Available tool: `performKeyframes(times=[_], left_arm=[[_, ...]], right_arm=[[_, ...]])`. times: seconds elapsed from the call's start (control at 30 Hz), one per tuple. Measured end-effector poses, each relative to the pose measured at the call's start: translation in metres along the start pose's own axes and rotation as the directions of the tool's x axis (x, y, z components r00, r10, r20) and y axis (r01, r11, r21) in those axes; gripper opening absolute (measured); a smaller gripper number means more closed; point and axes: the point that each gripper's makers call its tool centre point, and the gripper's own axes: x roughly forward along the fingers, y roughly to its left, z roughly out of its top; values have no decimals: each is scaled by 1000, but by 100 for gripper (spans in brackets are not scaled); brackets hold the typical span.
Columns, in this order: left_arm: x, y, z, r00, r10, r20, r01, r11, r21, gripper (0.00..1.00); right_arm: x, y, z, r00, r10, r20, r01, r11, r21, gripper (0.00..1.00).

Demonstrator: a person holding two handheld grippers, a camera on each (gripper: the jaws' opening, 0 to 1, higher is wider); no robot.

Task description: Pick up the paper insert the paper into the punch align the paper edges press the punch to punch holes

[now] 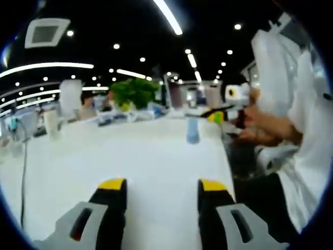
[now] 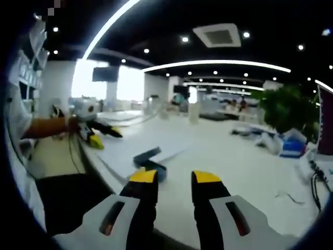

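My left gripper (image 1: 162,185) hovers low over the white table (image 1: 140,161), jaws wide apart with nothing between them. Far ahead near the table's right edge stands the small blue punch (image 1: 193,130). Beyond it a person's hand (image 1: 252,122) holds my right gripper (image 1: 221,113). In the right gripper view, my right gripper (image 2: 175,177) is open and empty, with the blue punch (image 2: 151,159) just past its left jaw. A pale paper sheet (image 2: 171,151) seems to lie by the punch, hard to tell from the table. My left gripper (image 2: 99,135) shows at the left.
A green plant (image 1: 134,92) and desk clutter line the table's far side. A dark cable (image 1: 23,172) runs down the left. The person in white (image 1: 312,135) sits at the right edge. Another cable (image 2: 315,187) and a blue box (image 2: 291,147) lie at the right.
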Motion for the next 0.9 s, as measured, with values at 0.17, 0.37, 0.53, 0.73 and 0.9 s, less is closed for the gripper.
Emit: performKeyframes(times=[0.17, 0.37, 0.53, 0.73, 0.9], left_arm=[[0, 1, 0, 1000, 3, 0, -3, 1000, -8, 54], [1, 0, -1, 1000, 1, -3, -1, 1000, -17, 53], [1, -1, -1, 1000, -3, -5, 3, 1000, -24, 52], [1, -1, -1, 1000, -1, -4, 1, 1000, -26, 52], [1, -1, -2, 1000, -3, -5, 2, 1000, -29, 52]], right_arm=[[4, 6, -2, 998, 66, -16, -66, 998, -16, 29], [10, 12, -4, 990, 136, -22, -137, 991, -14, 32], [16, 11, -8, 981, 191, -41, -192, 980, -40, 32], [27, 26, -13, 930, 361, -70, -365, 929, -59, 32], [36, 28, -12, 892, 442, -98, -451, 888, -95, 33]])
